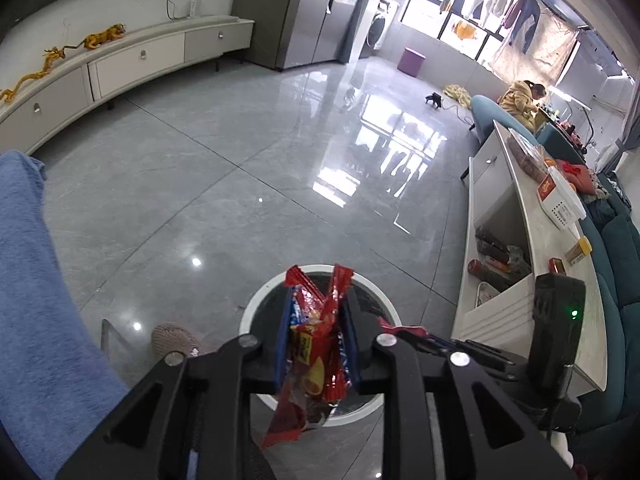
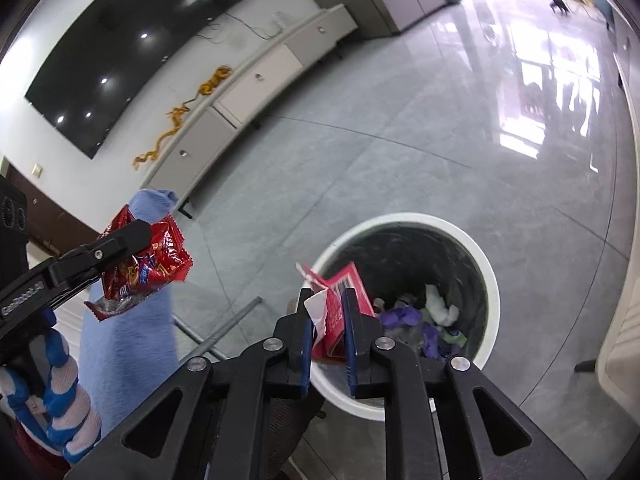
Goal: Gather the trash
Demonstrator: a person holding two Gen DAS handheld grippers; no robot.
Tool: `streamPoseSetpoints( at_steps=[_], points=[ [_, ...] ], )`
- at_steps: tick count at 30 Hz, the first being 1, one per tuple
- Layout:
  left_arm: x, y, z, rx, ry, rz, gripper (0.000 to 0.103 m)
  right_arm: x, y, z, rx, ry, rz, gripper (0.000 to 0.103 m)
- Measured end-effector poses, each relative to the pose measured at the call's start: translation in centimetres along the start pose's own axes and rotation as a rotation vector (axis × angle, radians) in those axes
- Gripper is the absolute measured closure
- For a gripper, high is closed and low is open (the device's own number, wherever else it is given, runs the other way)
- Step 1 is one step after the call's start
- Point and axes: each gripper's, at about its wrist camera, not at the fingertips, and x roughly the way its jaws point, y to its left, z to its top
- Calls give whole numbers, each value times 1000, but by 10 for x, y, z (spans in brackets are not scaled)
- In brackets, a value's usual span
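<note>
A white round bin [image 1: 256, 308] with a dark liner stands on the grey floor just below both grippers. My left gripper [image 1: 318, 320] is shut on a bunch of red snack wrappers [image 1: 316, 336], which hang over the bin's near rim. In the right wrist view the bin [image 2: 490, 276] holds purple, white and green scraps. My right gripper [image 2: 328, 296] is shut on a flat red packet [image 2: 340, 280] with a torn white flap, above the bin's left rim. To its left, the left gripper [image 2: 136, 248] holds the wrappers [image 2: 160, 260] in the air beside the bin.
A blue trouser leg [image 1: 40, 280] and a knitted slipper [image 1: 172, 340] are left of the bin. A white coffee table [image 1: 520, 208] with boxes stands at the right, a sofa behind it. A grey metal bar [image 2: 224, 328] lies by the bin. A striped gloved hand [image 2: 60, 400] grips the left tool.
</note>
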Motion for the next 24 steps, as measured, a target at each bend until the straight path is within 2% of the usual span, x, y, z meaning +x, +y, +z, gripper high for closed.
streamPoseSetpoints(
  at_steps=[2,4,9,16,20,24],
  points=[
    [13,-2,1,-9,16,-7,57,5,-9,-3,12,9,-15,85],
    [23,-3,3,-18,31,-19,51,11,-13,-3,23,16,-28,75],
    [34,-7,-1,-12,54,-19,49,16,-19,-8,42,16,-56,62],
    [19,-3,-6,-15,29,14,46,10,-18,-12,58,0,-78,58],
    [-3,-1,-13,-1,-22,76,38,1,-12,-12,45,-19,-90,54],
    [-30,4,-23,4,-86,158,36,-8,2,-10,2,-40,-106,51]
  ],
)
